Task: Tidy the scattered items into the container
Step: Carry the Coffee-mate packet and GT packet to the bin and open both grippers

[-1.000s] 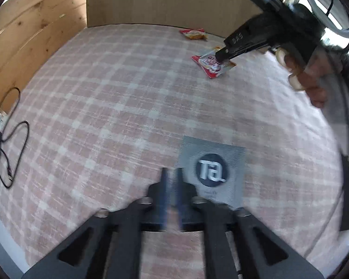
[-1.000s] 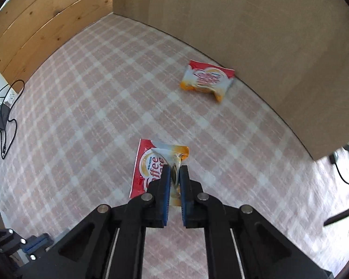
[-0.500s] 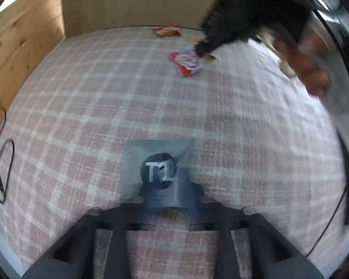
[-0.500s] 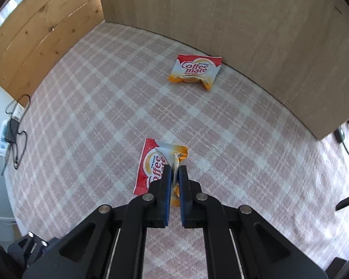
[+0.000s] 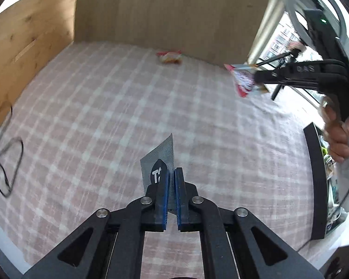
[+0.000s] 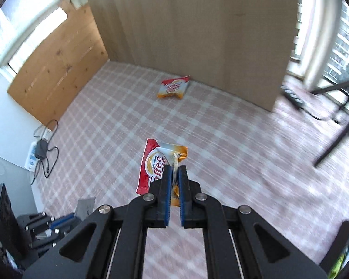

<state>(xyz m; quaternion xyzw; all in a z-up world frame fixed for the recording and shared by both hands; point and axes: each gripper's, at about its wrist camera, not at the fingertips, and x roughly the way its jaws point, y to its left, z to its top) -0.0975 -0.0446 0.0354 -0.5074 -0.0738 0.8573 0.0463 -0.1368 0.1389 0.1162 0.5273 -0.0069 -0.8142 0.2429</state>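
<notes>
while the right gripper [image 6: 173, 176] pinches the red creamer sachet [image 6: 156, 164] lifted above the checked cloth [image 6: 118, 125], its long axis points to 12 o'clock; "offee" is readable. the left gripper [image 5: 171, 181] is clamped on a grey sachet [image 5: 159, 162] reading "t", standing upright on edge.

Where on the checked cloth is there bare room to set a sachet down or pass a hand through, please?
The checked cloth lies bare between the wooden side board and the left gripper with its grey sachet. One Coffee-mate sachet lies by the back panel. The right side is crowded: the right gripper holding a red sachet, and the black container.
</notes>
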